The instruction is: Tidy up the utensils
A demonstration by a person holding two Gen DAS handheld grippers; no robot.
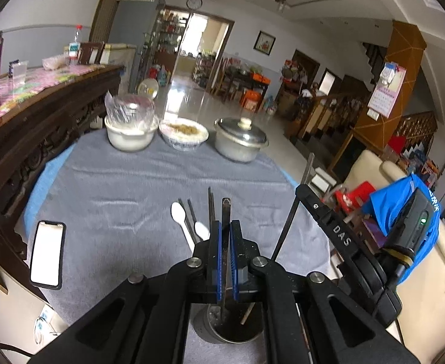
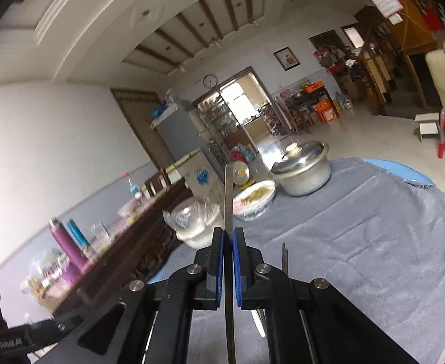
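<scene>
Directly below the left tool (image 1: 225, 227), a round metal holder (image 1: 222, 330) is standing at the near edge of the desk (image 1: 116, 188), with a wooden stick leaning inside it. This tool is angling downward over the holder, its blue pads closed on a flat metal utensil handle (image 1: 226, 212) that is running between them from the holder's mouth up past the tips. Beyond the tips, two white spoons (image 1: 180, 214) and several dark chopsticks (image 1: 192, 212) are lying on the grey cloth near the desk's near edge. A phone (image 1: 47, 253) is lying at the near left edge. Along the far edge, a covered white bowl (image 1: 130, 135), a bowl of food (image 1: 183, 133) and a lidded metal pot (image 1: 240, 142) are standing in a row.

At the right edge of the left view, the right tool (image 2: 228, 230) is appearing as a black body borne by a blue sleeve (image 1: 404, 209). It is pointing nearly level across the desk, rolled to one side, its pads gripping a second flat metal utensil (image 2: 228, 194) that is projecting well past the fingertips.
</scene>
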